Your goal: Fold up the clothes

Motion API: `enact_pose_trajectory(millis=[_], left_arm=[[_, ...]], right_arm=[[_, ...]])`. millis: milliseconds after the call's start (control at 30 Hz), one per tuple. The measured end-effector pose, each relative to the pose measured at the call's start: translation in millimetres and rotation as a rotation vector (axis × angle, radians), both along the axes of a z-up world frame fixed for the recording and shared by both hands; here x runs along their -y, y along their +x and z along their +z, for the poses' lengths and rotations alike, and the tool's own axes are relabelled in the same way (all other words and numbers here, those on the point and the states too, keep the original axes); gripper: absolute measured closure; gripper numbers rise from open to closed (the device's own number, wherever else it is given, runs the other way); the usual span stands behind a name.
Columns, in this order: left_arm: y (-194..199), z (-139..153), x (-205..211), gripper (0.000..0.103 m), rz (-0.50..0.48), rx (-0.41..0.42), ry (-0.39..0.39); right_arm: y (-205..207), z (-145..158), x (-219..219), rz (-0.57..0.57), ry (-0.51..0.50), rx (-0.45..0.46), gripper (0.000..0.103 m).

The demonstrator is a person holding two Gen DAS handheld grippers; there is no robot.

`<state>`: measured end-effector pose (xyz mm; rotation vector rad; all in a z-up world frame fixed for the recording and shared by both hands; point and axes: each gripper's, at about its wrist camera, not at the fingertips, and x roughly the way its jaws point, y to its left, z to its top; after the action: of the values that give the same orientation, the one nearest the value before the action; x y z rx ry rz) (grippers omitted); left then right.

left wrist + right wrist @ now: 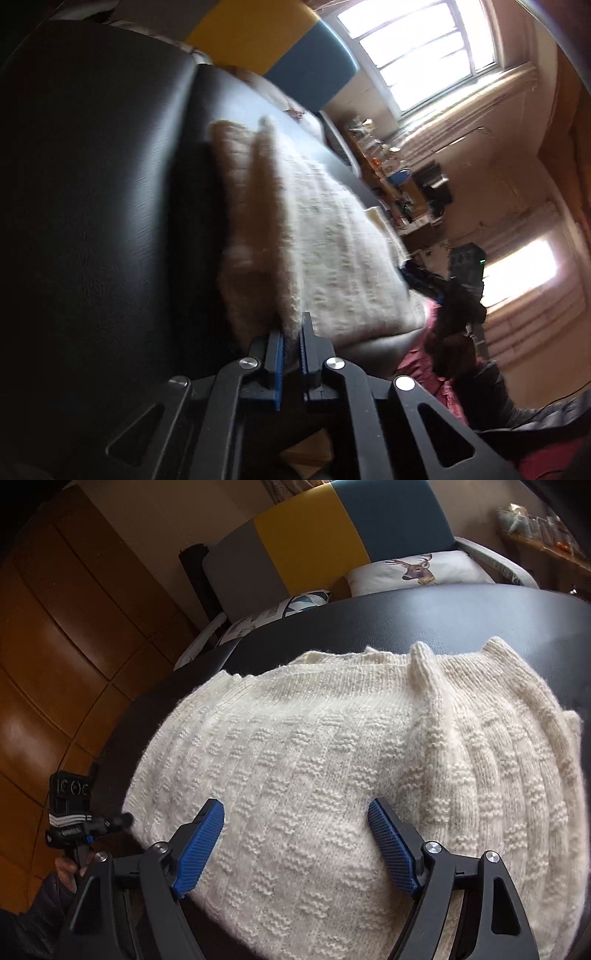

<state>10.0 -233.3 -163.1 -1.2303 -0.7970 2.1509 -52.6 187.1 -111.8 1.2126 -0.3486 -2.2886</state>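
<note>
A cream knitted sweater (332,746) lies spread on a black table (480,616). My right gripper (295,812) hovers open over its near part, its blue pads (201,845) wide apart with knit showing between them. In the left wrist view the sweater (332,240) appears tilted and blurred. My left gripper (291,328) is shut on the sweater's edge, the fabric pinched between its narrow blue pads. The left gripper (110,821) also shows at the sweater's left edge in the right wrist view, held by a hand (68,871).
A chair with grey, yellow and teal panels (332,535) stands behind the table, holding a deer-print cushion (417,570). Wooden floor (55,646) lies to the left. A cluttered shelf (399,173) and bright windows (424,48) show in the left wrist view.
</note>
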Motion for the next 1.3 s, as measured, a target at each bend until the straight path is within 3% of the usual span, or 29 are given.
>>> enact_pose_trajectory(millis=[133,267,333,500,667,800,1000,1200,1300], left_arm=[[5,-8,6,0.097,0.035,0.02,-0.017],[5,9,-1,0.085,0.048,0.021,-0.067],[5,22,-2,0.085,0.097,-0.01,-0.109],[-17,40,-65,0.083,-0.031,-0.078,-0.124],[-39,58,-127,0.082,-0.159,-0.146,-0.138],[-57,72,-179,0.082,-0.263,-0.199,-0.15],[-57,65,-295,0.082,-0.488,-0.218,-0.252],[-49,50,-301,0.082,-0.525,-0.201,-0.303],[-49,44,-293,0.081,-0.521,-0.18,-0.285]], right_arm=[[3,-7,-4,0.004,0.002,-0.016,0.021],[4,-9,1,0.022,0.031,-0.053,0.019],[4,-9,2,0.035,0.029,-0.065,0.014],[17,12,-28,0.07,-0.072,-0.07,0.013],[50,32,-96,0.043,-0.11,-0.071,0.0],[74,19,-147,-0.037,-0.087,-0.007,0.0],[66,-6,-168,-0.046,-0.142,0.036,0.0],[49,-14,-160,0.034,-0.197,0.038,0.0],[45,-11,-158,0.067,-0.207,0.031,0.0]])
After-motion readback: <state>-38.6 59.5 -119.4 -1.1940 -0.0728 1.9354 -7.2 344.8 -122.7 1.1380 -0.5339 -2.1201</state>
